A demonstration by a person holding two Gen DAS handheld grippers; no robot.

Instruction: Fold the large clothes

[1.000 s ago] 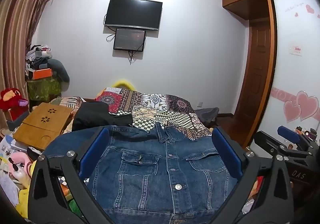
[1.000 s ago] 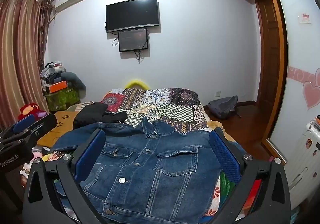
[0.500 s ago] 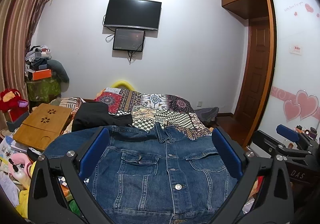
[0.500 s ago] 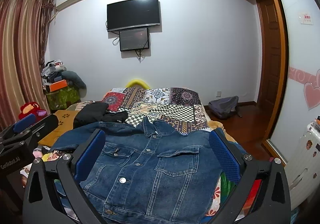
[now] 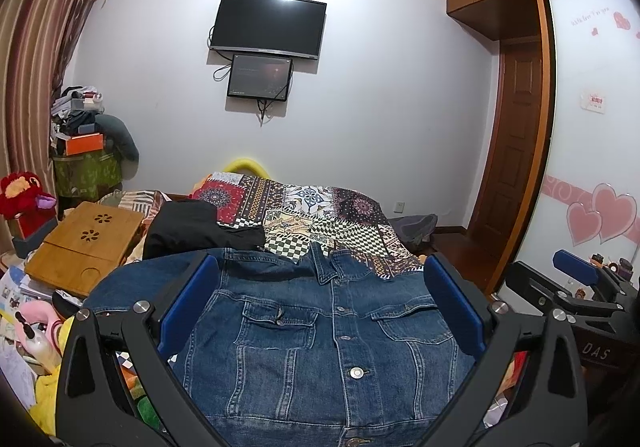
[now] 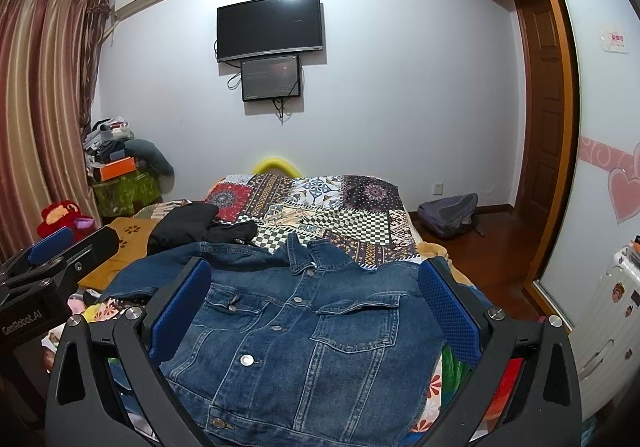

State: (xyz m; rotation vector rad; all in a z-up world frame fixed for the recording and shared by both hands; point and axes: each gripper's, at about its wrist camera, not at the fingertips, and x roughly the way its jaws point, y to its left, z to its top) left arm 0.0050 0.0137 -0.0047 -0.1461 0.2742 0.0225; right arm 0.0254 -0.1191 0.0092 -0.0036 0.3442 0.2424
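A bedroom: white wall (image 5: 380,107), a bed (image 6: 360,247) under a patchwork quilt (image 5: 320,211), a wall television (image 6: 270,27). The denim jacket (image 5: 320,347) lies front-up, buttoned, across the bed's near end. Its hem is cut off below. Left gripper (image 5: 322,307) and right gripper (image 6: 314,311) hover above it, fingers spread wide apart, holding nothing.

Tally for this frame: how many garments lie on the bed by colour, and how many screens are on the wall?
Blue denim jacket: 1
Black garment: 1, possibly more than one piece bunched together
Wall screens: 2, the large TV and the smaller monitor below it
Total: 4
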